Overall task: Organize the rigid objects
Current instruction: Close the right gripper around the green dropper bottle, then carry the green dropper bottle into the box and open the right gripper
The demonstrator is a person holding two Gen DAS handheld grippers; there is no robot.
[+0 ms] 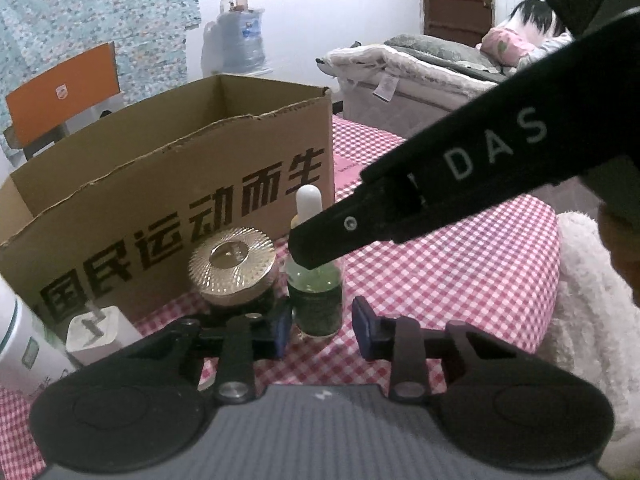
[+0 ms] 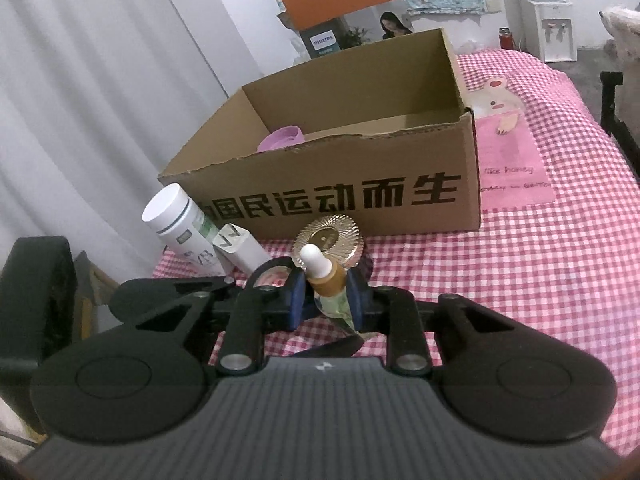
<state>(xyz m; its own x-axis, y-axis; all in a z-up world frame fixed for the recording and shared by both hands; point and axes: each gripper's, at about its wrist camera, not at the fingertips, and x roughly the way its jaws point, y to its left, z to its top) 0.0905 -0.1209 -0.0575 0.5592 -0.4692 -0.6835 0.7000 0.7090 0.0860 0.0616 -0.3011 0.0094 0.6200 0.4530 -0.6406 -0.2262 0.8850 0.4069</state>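
A small green dropper bottle (image 1: 316, 304) with a white rubber bulb stands on the red-checked cloth, in front of a cardboard box (image 1: 180, 168). My right gripper (image 2: 326, 290) is shut on the dropper bottle (image 2: 325, 276) at its gold collar. In the left wrist view the right gripper (image 1: 310, 246) reaches in from the upper right. My left gripper (image 1: 320, 328) straddles the bottle's base. Its left pad sits beside the glass, and a strip of cloth shows before the right pad. A dark jar with a ribbed gold lid (image 1: 232, 260) stands just left of the bottle.
The cardboard box (image 2: 360, 160) is open-topped, with a pink item (image 2: 280, 140) inside. A white bottle (image 2: 176, 220) and a small white box (image 2: 240, 248) lie by its left corner. A pink card (image 2: 512, 160) lies to its right. White fluffy fabric (image 1: 592, 300) borders the cloth.
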